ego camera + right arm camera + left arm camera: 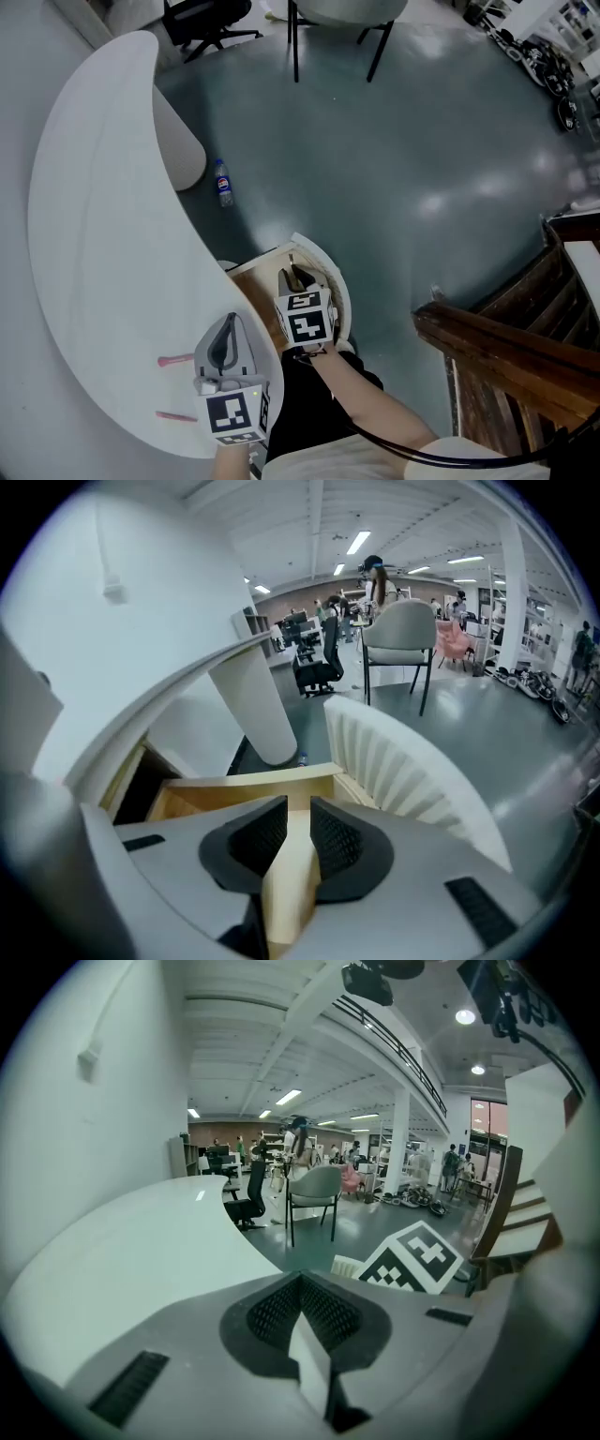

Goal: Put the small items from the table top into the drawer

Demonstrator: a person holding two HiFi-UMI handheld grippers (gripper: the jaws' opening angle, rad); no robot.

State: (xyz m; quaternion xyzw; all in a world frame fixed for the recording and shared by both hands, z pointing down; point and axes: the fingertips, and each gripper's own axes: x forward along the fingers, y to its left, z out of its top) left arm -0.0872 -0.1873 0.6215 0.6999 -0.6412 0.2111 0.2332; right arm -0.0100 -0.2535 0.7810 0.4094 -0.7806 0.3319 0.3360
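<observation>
Right gripper point(298, 278) hangs over the open drawer point(255, 266), jaws slightly apart. Only drawer wood shows in the gap, so it's released and grips nothing. Can't tell if anything lies inside. Left gripper point(228, 328) is over the table point(103, 234), jaws closed tip to tip, empty. First pink item point(174, 359) lies just beside it, and the second pink item point(175, 415) is nearer the table's edge. Both look thin and flat, so I'd open the left jaws before descending, set them across the short axis, and touch the pads to the tabletop before closing. Lift the right gripper straight up to clear the drawer front.
</observation>
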